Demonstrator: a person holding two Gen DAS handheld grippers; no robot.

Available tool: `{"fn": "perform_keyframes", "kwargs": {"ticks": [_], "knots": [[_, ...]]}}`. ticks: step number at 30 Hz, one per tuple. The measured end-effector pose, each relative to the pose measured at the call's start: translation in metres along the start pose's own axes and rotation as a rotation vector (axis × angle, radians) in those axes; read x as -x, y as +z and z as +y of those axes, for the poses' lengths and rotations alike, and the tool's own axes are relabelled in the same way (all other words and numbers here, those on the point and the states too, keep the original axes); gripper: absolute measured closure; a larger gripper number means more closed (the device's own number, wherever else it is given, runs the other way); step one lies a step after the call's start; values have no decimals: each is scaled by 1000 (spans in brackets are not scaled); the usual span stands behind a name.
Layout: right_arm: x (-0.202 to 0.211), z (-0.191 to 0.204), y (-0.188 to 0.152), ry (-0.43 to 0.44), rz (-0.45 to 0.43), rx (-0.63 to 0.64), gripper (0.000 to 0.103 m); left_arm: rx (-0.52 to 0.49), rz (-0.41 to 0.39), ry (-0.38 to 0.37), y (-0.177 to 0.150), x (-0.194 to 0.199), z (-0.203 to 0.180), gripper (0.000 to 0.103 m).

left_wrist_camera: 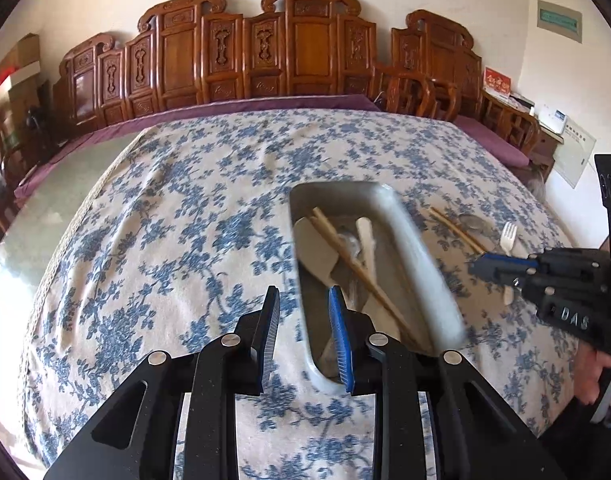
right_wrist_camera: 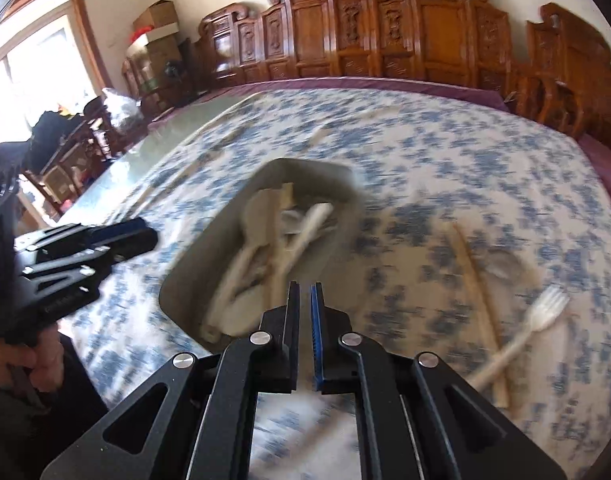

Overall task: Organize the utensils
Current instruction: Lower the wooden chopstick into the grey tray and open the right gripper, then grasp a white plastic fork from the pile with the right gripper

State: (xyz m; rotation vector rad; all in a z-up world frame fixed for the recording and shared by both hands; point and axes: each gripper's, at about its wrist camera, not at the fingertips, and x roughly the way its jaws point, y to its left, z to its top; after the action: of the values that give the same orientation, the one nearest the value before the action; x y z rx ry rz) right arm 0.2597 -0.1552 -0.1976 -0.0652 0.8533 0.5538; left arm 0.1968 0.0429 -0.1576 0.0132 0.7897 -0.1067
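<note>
A metal tray point(left_wrist_camera: 301, 240) lies on the blue-flowered cloth and holds chopsticks point(left_wrist_camera: 345, 256), a white paddle point(left_wrist_camera: 315, 248) and a white spoon point(left_wrist_camera: 365, 236). My left gripper point(left_wrist_camera: 303, 300) is open and straddles the tray's near left rim, with cloth and tray floor showing on either side of the rim. Right of the tray lie a pair of chopsticks point(right_wrist_camera: 477, 292), a metal spoon point(right_wrist_camera: 505, 264) and a white plastic fork point(right_wrist_camera: 545, 312). My right gripper point(right_wrist_camera: 304, 296) is shut and holds nothing, above the tray's near right corner. In the left wrist view, the right gripper point(left_wrist_camera: 485, 264) hovers beside the fork.
Carved wooden panels point(left_wrist_camera: 301, 52) and wooden chairs point(left_wrist_camera: 417, 92) line the far side. Bare glass tabletop point(left_wrist_camera: 61, 200) shows left of the cloth. A hand point(left_wrist_camera: 593, 372) holds the right gripper's handle. Boxes point(right_wrist_camera: 157, 24) are stacked by the window.
</note>
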Motion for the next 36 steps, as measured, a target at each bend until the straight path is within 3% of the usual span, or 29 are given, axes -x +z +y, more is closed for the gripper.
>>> {"fn": "perform_keyframes", "kwargs": {"ticks": [5,12,21,36], "knots": [[30,-51,-11,-134,-39,-51,71,-15,-11,-22,1,9,-19,77],[44,-116,-29,-247,-36,-140,70,-40,-20,-54,1,18,-45,64],[6,-158,-48,-217,21,-304,70,-67,-11,-63,-4,20,-68,61],[-24,-164,-44,-211,59,-360,70,-95,15,-72,-9,10,-91,61]]}}
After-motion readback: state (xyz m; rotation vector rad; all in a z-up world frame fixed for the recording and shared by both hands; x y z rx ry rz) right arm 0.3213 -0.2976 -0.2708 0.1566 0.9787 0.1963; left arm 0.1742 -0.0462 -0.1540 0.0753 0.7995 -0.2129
